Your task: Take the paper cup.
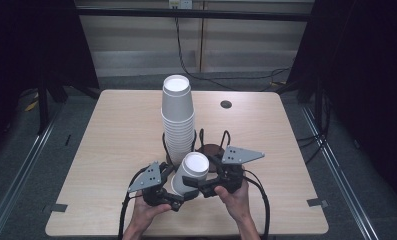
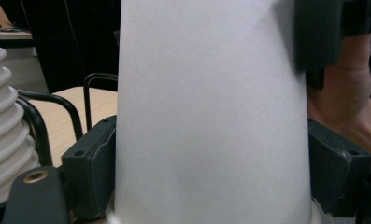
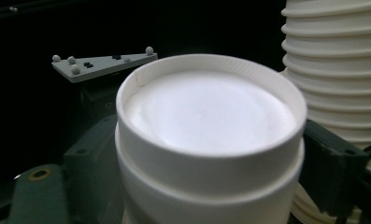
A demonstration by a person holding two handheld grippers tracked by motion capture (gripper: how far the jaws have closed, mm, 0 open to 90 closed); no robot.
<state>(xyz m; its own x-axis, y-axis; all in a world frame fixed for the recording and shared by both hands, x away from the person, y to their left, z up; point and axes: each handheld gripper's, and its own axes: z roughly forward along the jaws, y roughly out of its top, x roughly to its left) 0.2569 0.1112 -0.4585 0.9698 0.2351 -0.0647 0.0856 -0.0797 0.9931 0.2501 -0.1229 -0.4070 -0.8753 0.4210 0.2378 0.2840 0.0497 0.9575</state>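
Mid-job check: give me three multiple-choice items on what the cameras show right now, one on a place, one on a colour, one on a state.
1. The tall stack of cups stands:
A. in the wire holder
B. on the floor
C. at the table's right edge

2. The held cup is:
A. red
B. white
C. blue

3. The left gripper is:
A. open, away from the cup
B. lying on the table
C. shut on the cup

Answers: 1 A, black wires ring its base; 2 B, white all over; 3 C, jaws press both sides.

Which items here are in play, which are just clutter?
In play: cup, upside down, gripped by left gripper and right gripper; cup stack; wire holder.
Clutter: table's cable hole; floor cables.
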